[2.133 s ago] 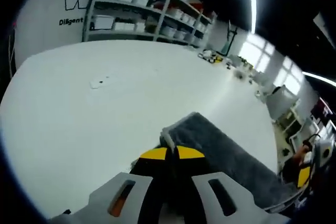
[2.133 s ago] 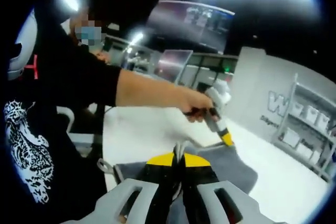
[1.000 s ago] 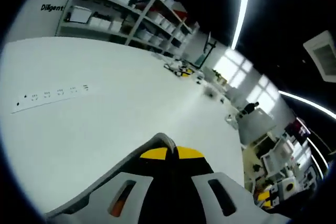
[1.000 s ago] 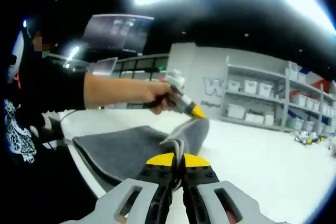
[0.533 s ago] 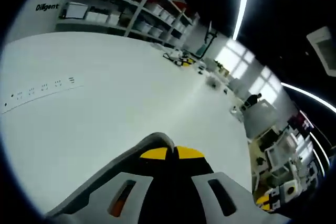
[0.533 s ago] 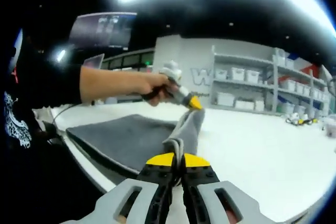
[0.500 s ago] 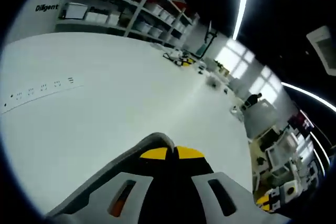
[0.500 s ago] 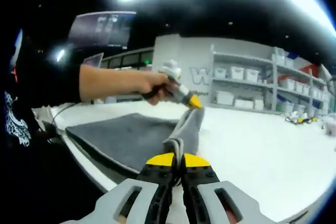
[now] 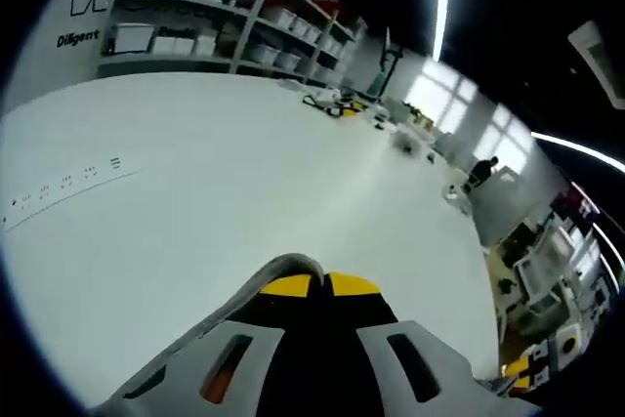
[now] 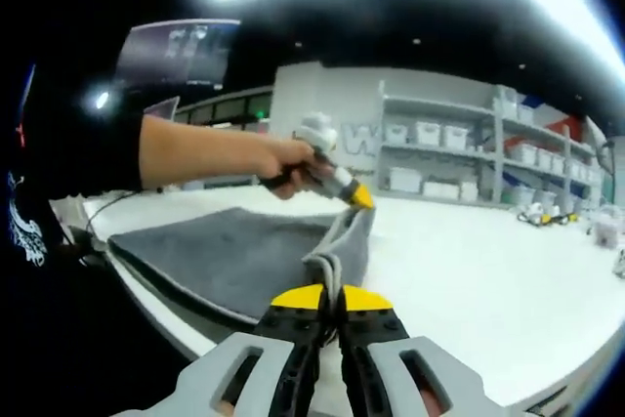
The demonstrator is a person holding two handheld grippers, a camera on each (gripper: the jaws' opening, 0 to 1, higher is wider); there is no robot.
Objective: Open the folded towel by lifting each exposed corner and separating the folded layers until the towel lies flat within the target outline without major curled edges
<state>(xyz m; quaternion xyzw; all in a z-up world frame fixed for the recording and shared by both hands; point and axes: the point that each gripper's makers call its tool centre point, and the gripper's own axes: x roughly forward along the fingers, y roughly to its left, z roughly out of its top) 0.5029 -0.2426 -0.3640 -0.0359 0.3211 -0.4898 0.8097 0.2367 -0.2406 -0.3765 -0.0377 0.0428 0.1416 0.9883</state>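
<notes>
Worktop [image 9: 244,173], white and broad, spreads across both views, with a faint row of small printed marks [image 9: 68,183] near its left side in the left gripper view. Shelving [image 10: 459,168] stocked with white bins lines the far wall, and scattered small items [image 9: 337,104] sit at the worktop's far edge. The grey towel [image 10: 225,256] lies at the near edge of the worktop in the right gripper view, most of it flat, one end pulled up into a raised fold. The left hand-held gripper [image 10: 359,197], carried by the person's hand [image 10: 293,168], pinches the top of that fold. The right hand-held gripper [image 10: 329,295] has its yellow-tipped jaws closed on a bunched towel edge. In the left gripper view, the left hand-held gripper [image 9: 319,285] is likewise clamped on a thin grey strip of towel.
</notes>
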